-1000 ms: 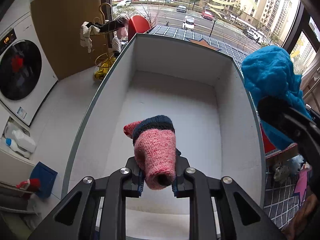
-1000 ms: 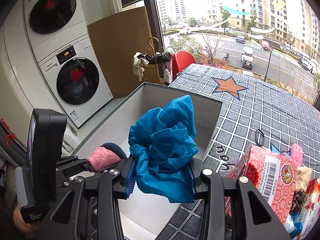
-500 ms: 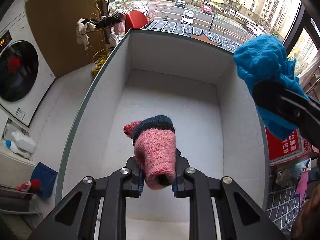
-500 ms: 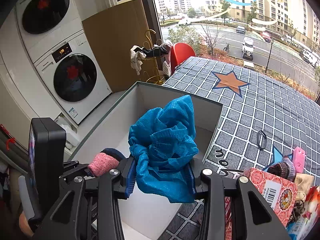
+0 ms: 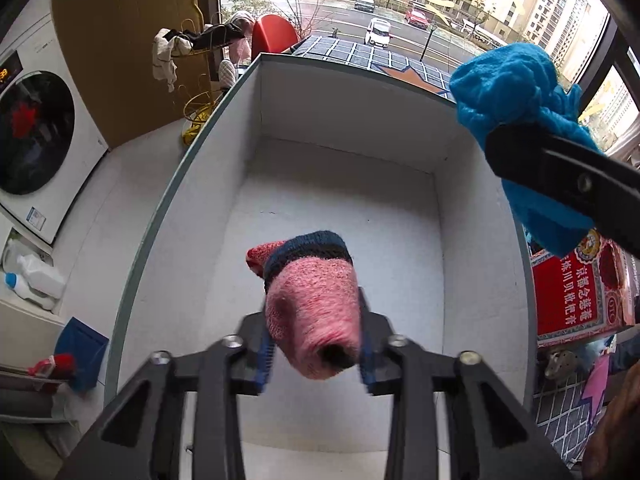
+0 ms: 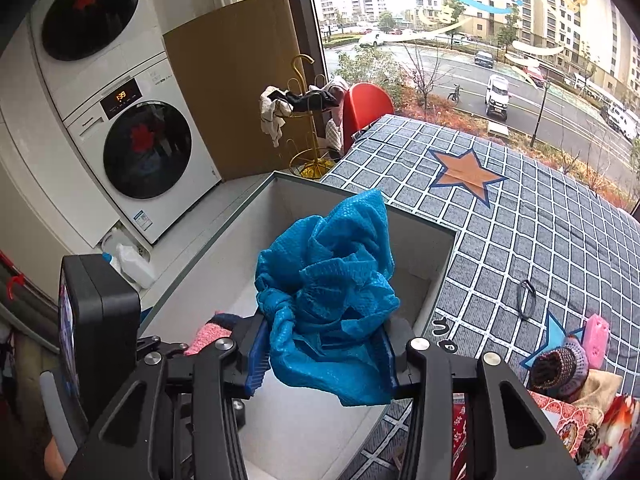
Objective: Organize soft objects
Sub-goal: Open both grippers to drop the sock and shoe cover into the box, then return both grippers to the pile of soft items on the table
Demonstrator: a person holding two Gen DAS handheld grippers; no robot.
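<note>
A pink knitted sock (image 5: 312, 304) with a dark blue cuff hangs between the fingers of my left gripper (image 5: 314, 344), over the floor of a white open box (image 5: 340, 120). The jaws are opening; the pads look barely clear of the sock. At the upper right, over the box's right wall, my right gripper (image 6: 324, 360) carries a crumpled blue cloth (image 6: 328, 280). Its jaws are opening too, but the pads still press on the cloth (image 5: 508, 80). In the right wrist view, the sock (image 6: 208, 334) peeks out at the left, over the box (image 6: 416, 264).
The box stands beside a table under a grey checked cloth (image 6: 540, 208). On it lie a black hair tie (image 6: 526, 298), a pink item (image 6: 596, 336), knitted pieces (image 6: 560, 368) and a red printed box (image 5: 576, 292). Stacked washers (image 6: 148, 148), detergent bottles (image 5: 36, 276) and a gold rack (image 6: 308, 120) stand left.
Both grippers' jaws have spread wider; the left ones blur and the sock sits looser. The blue cloth has shifted left, further over the box's right wall.
</note>
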